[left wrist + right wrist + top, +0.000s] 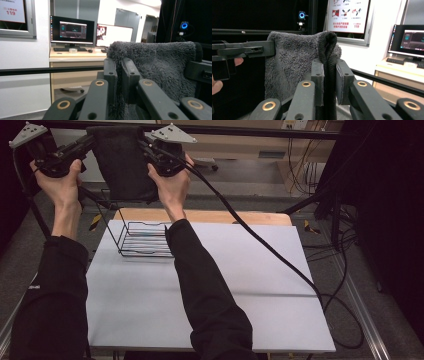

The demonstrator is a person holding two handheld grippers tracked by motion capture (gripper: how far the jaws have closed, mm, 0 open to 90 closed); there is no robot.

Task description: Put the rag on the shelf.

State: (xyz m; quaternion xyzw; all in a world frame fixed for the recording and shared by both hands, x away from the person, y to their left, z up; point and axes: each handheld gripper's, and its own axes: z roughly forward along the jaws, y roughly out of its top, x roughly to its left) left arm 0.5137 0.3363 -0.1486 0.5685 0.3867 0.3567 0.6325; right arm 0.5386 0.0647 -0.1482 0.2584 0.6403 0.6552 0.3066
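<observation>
While both forearms are being stretched forward from the near edge of the white table (210,290), the black sleeves are lying over its surface and the wrists are being lifted well above it. Beyond the sleeves, a black wire rack (142,240) is standing on the far left part of the table, partly covered by the right forearm. Farther off and higher, the left hand (62,187) is being held up with its fingers wrapped around the left gripper (92,141), which is being pointed toward the right. The right hand (172,185) is being raised beside it, gripping the right gripper (142,142), which is being pointed toward the left. A dark grey fluffy towel (122,162) is being held hanging between them, above the table's far edge. One upper corner is being pinched by the nearly closed jaws of the left gripper (119,72), and the folded opposite edge of the towel (294,62) is being clamped by the right gripper (329,75). How far down the towel is hanging cannot be told for certain. Behind it, a black bar (260,131) is running across the scene.
</observation>
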